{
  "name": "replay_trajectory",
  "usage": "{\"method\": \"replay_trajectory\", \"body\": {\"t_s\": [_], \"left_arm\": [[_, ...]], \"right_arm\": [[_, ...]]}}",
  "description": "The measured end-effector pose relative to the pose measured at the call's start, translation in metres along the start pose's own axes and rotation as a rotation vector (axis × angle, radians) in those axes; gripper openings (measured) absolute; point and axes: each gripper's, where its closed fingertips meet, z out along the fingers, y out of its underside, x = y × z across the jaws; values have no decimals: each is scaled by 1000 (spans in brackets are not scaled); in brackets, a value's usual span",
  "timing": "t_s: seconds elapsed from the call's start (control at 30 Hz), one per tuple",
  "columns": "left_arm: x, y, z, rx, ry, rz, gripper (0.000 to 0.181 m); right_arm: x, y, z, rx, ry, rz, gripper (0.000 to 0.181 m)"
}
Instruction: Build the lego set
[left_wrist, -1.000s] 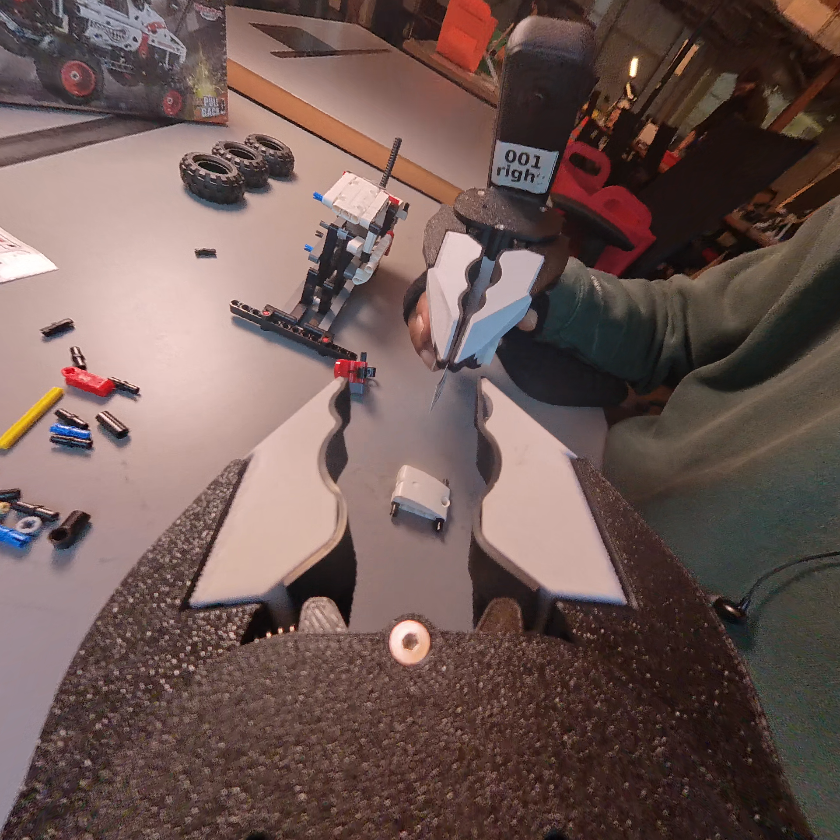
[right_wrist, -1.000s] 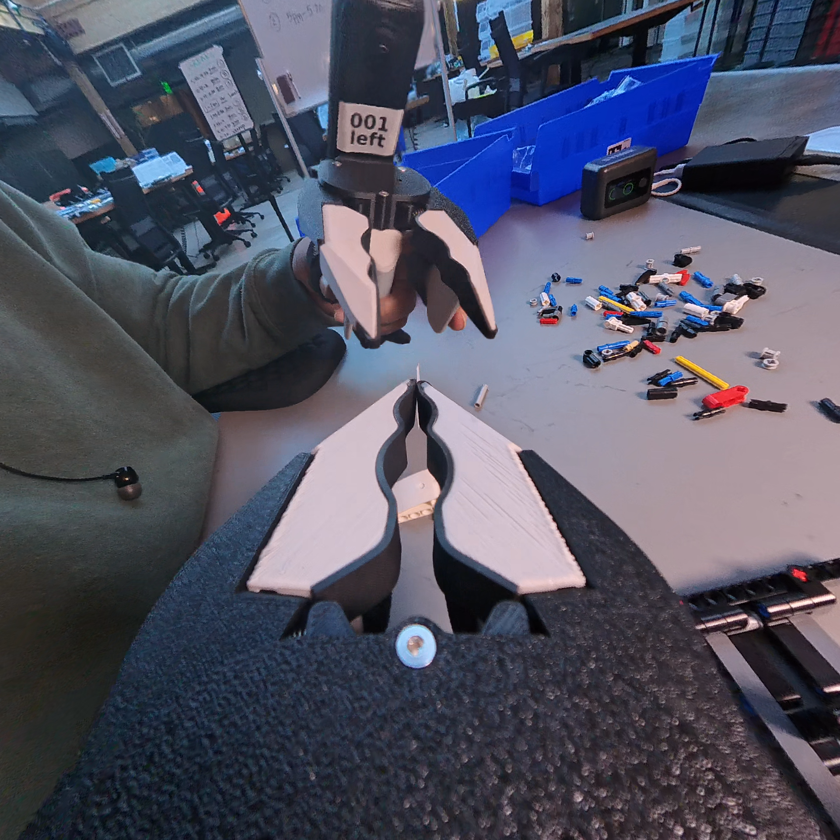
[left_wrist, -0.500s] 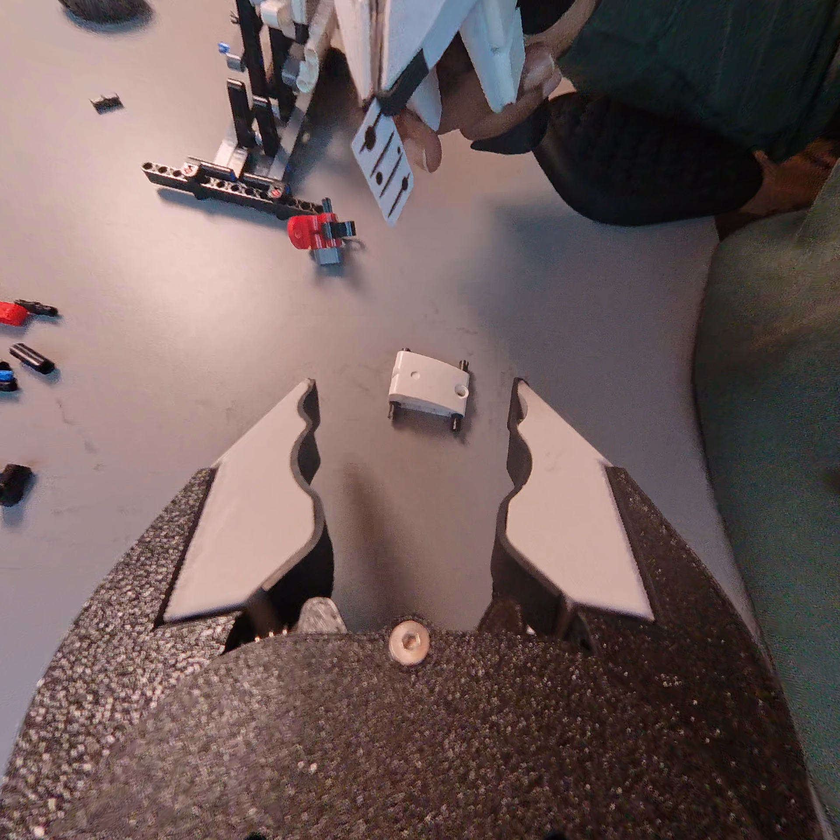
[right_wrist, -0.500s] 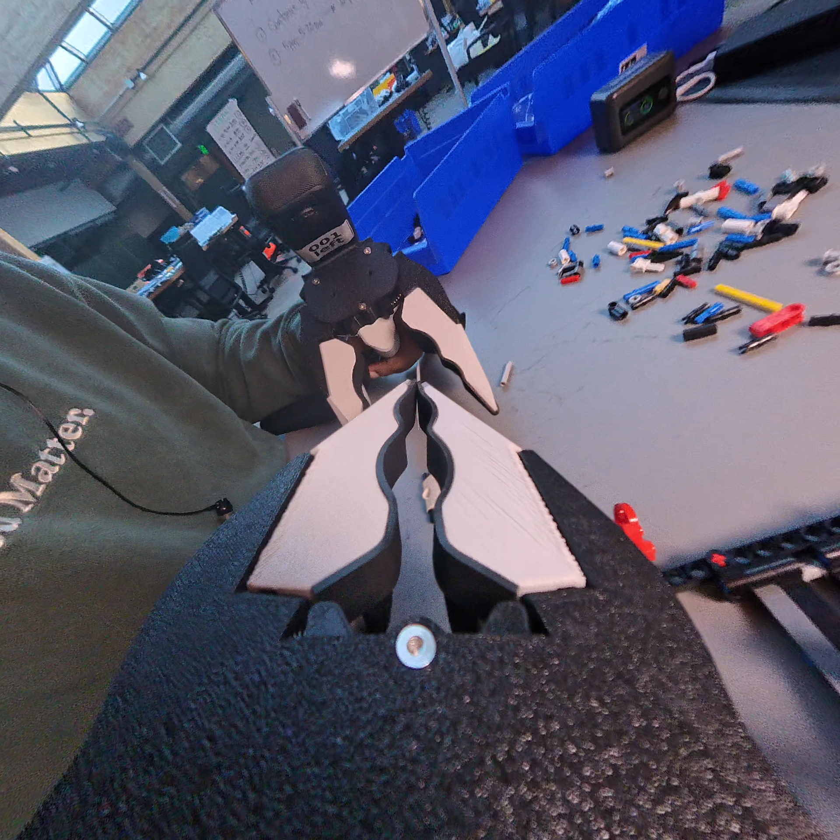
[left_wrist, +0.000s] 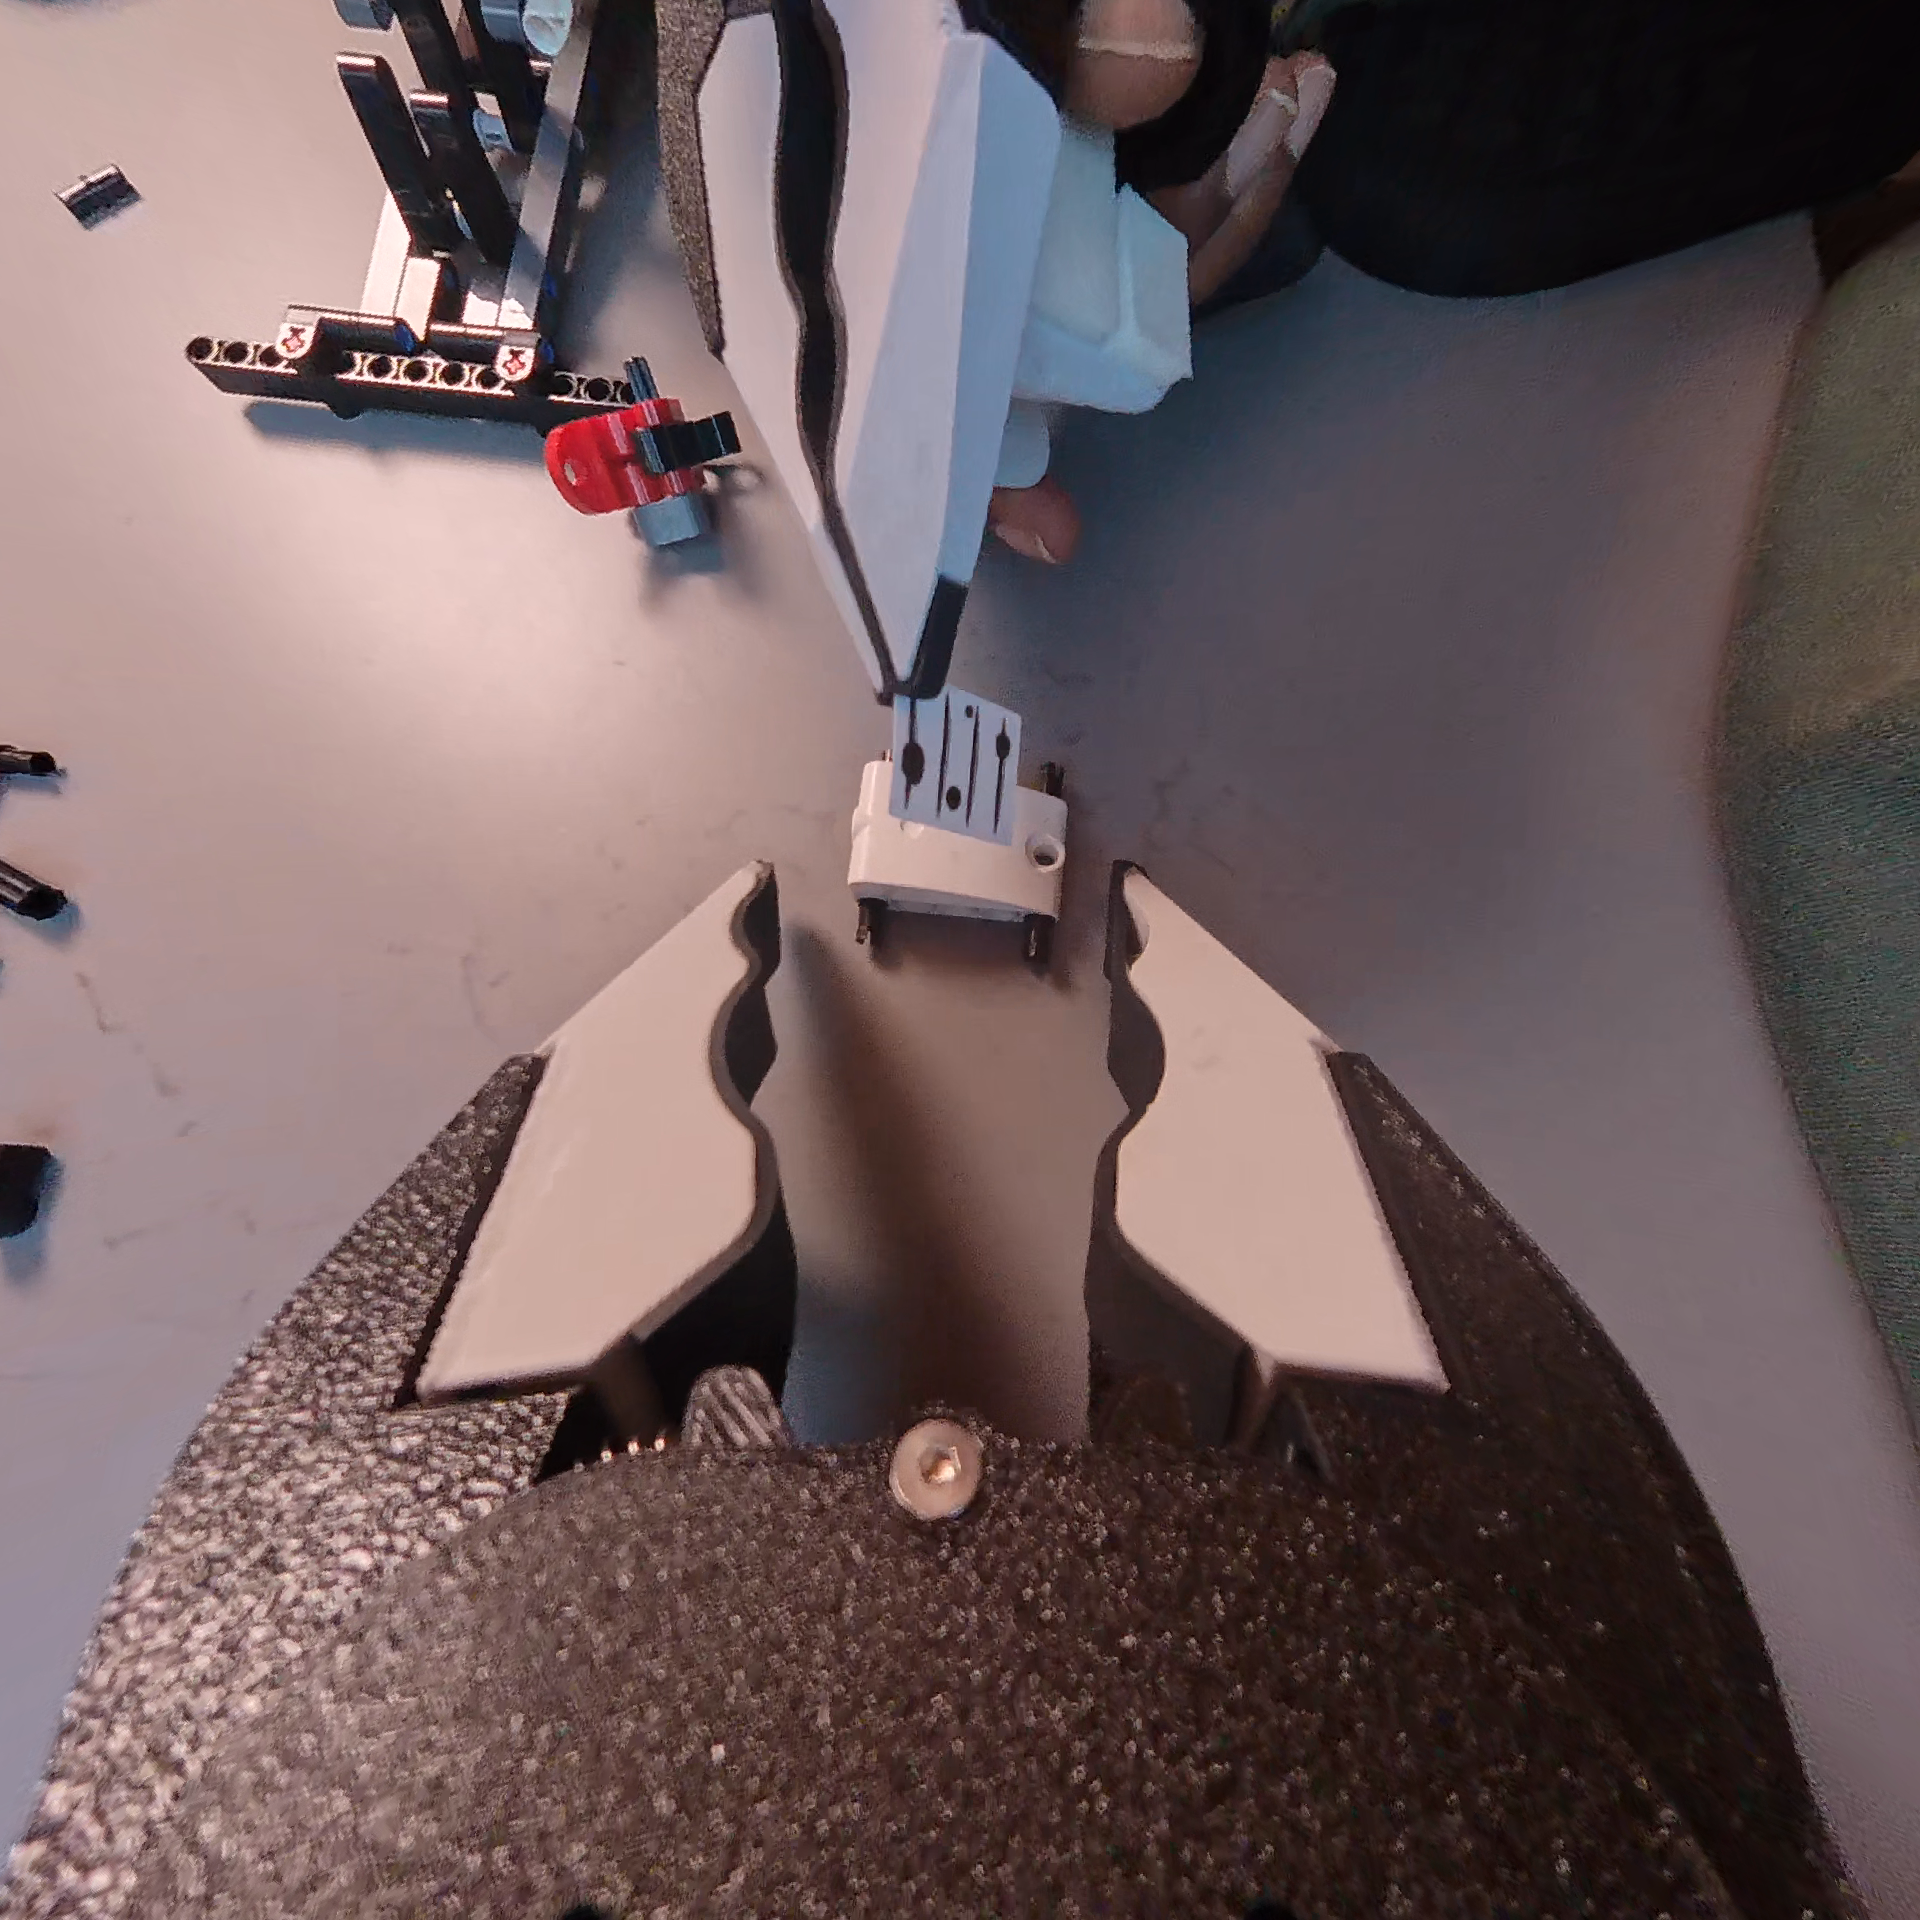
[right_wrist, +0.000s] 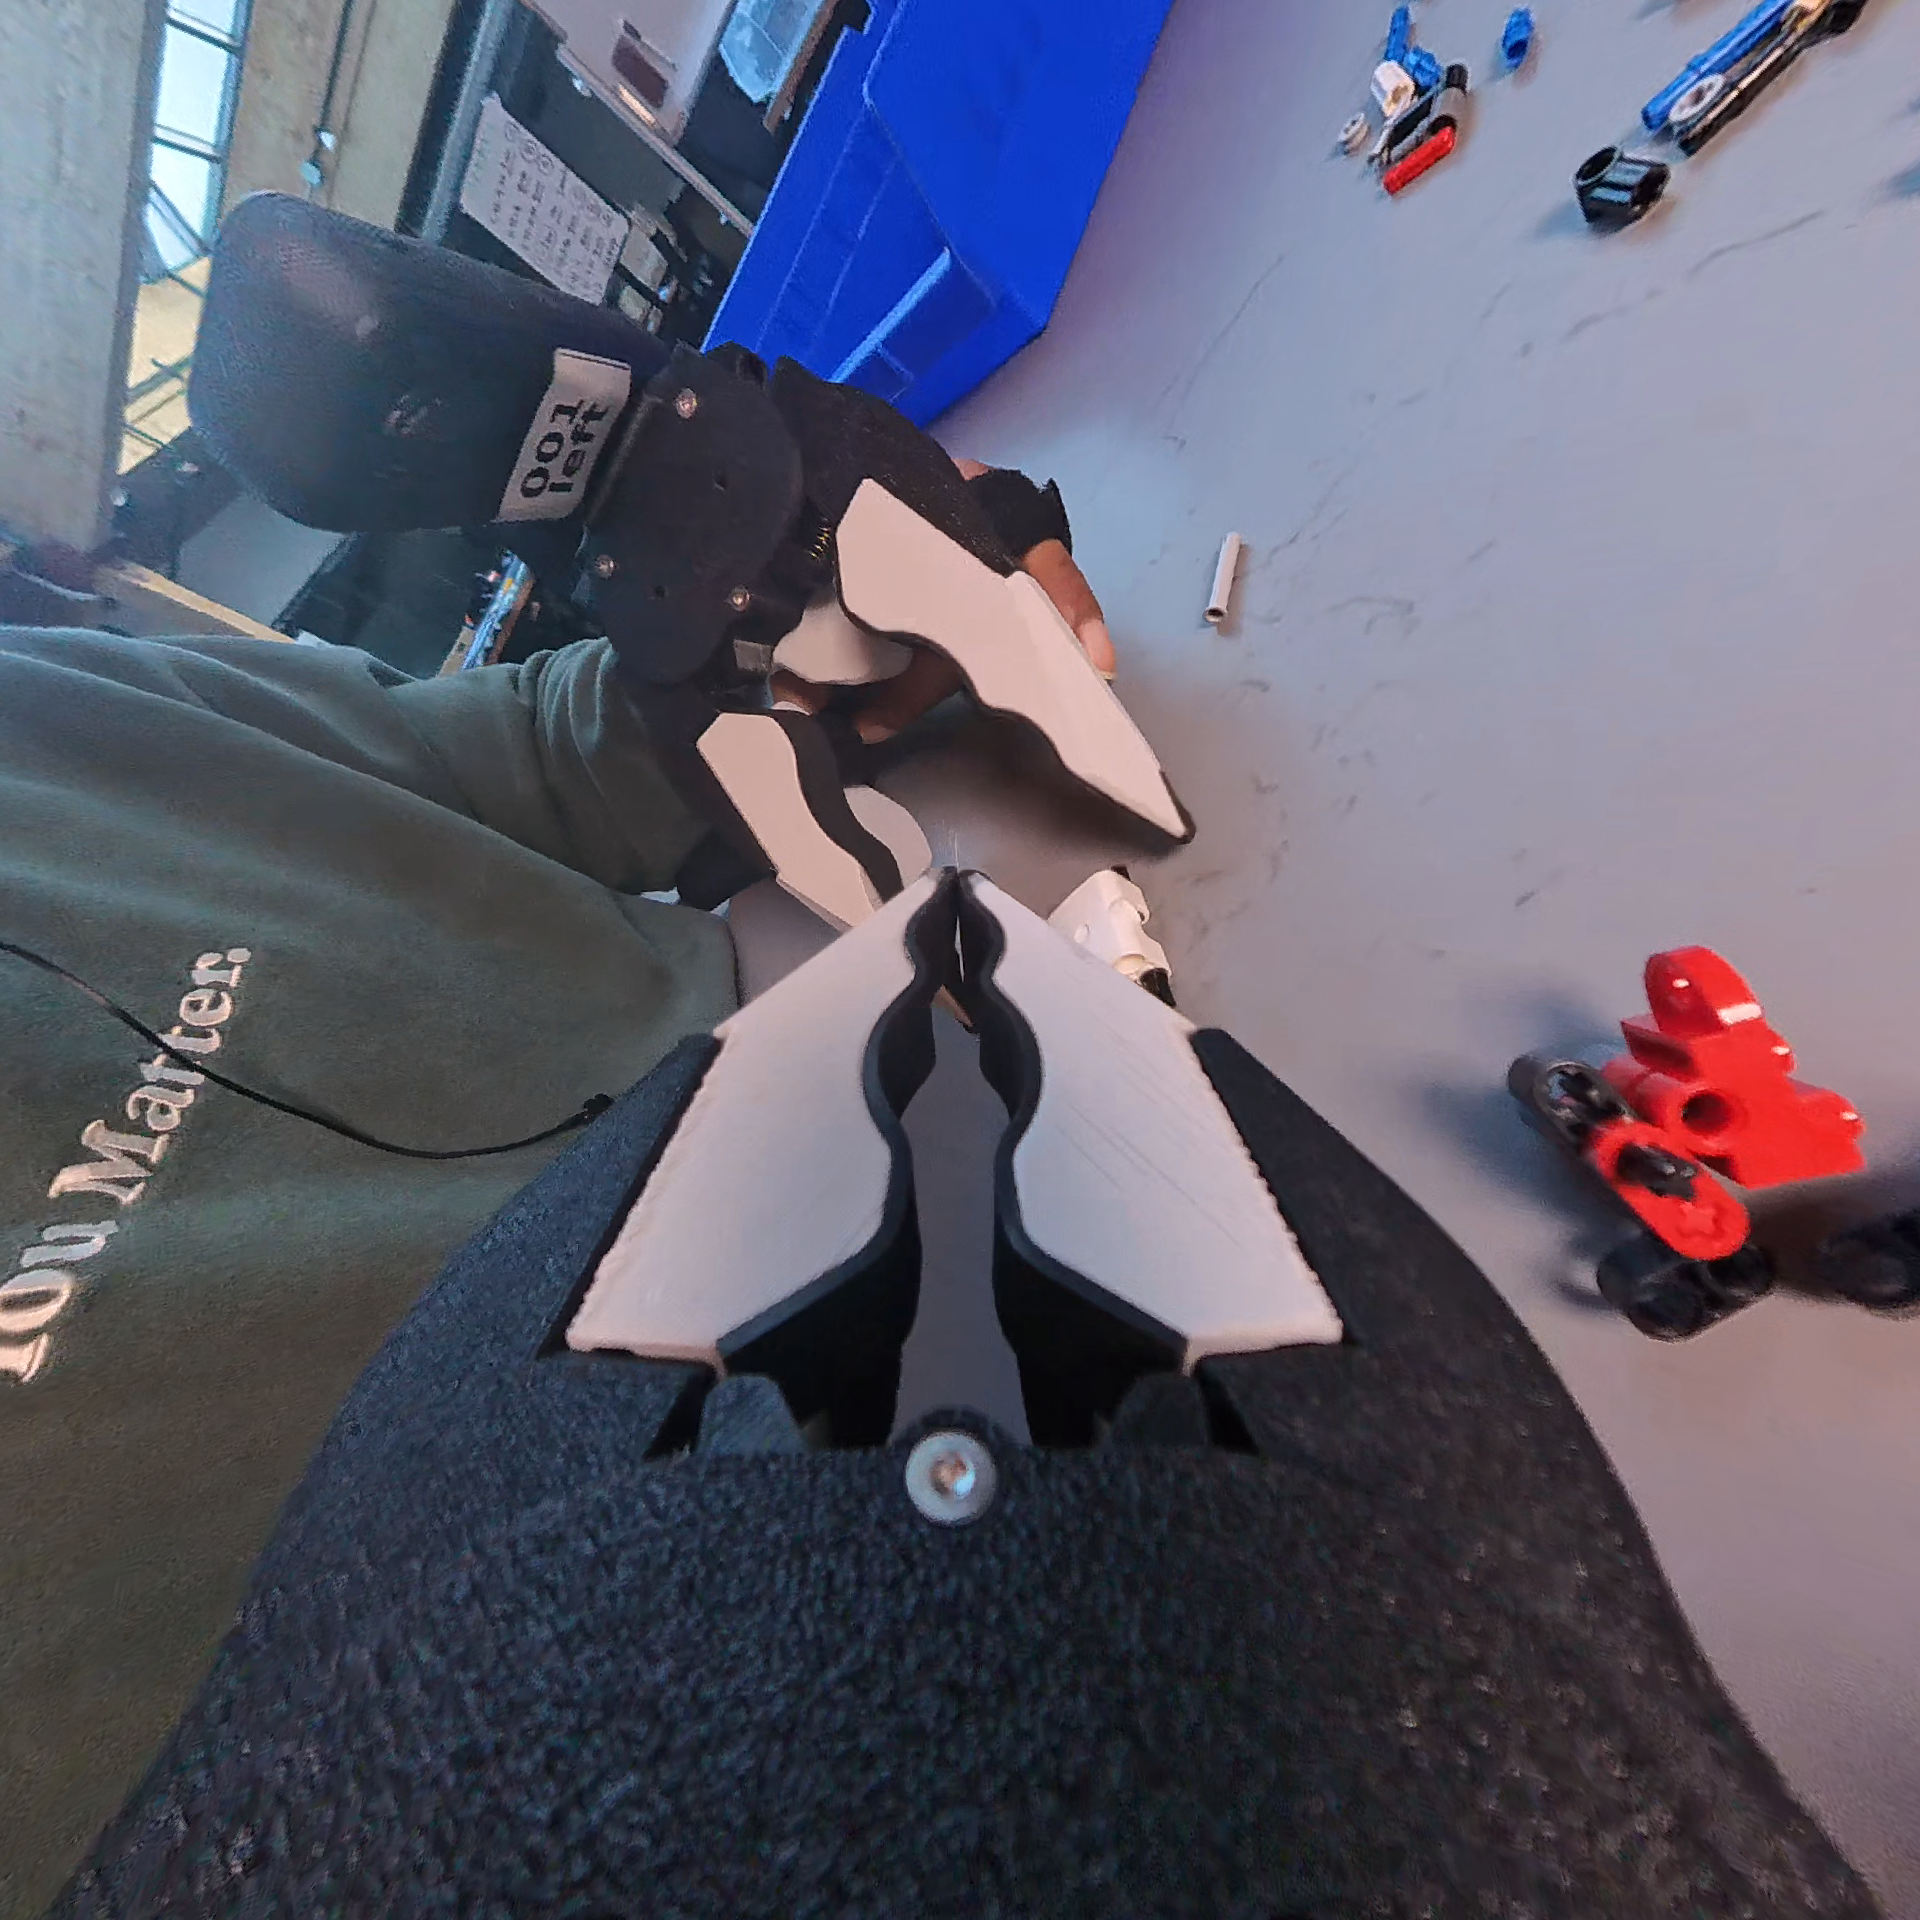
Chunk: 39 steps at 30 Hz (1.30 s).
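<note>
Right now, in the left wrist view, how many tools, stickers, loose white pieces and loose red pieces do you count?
Tools: 2 (left tool, right tool)
sticker: 1
loose white piece: 1
loose red piece: 1
Total: 5

White label (right_wrist: 561, 452) on left tongs' (right_wrist: 1023, 873) handle (right_wrist: 364, 353); pale lettering (right_wrist: 125, 1153) on green sweatshirt (right_wrist: 312, 831)

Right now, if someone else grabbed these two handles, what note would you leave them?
Right gripper: shut on a small sticker, holding it over the white piece on the table.
Left gripper: open, empty, just short of that white piece.
Half-built frame and red part lie behind.
Done: sticker picked up.
Left: press it on, then attach the piece.
</note>
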Motion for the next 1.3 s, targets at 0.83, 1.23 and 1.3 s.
{"method": "replay_trajectory", "body": {"t_s": [0.83,1.23,1.3], "left_arm": [[-2,-1,-1,-4,-54,69,55],[2,2,3,-24,-34,82,44],[2,2,3,-25,-32,80,43]], "right_arm": [[11,14,5,56,139,93,0],[13,15,6,46,159,79,0],[12,15,6,46,159,79,0]]}}
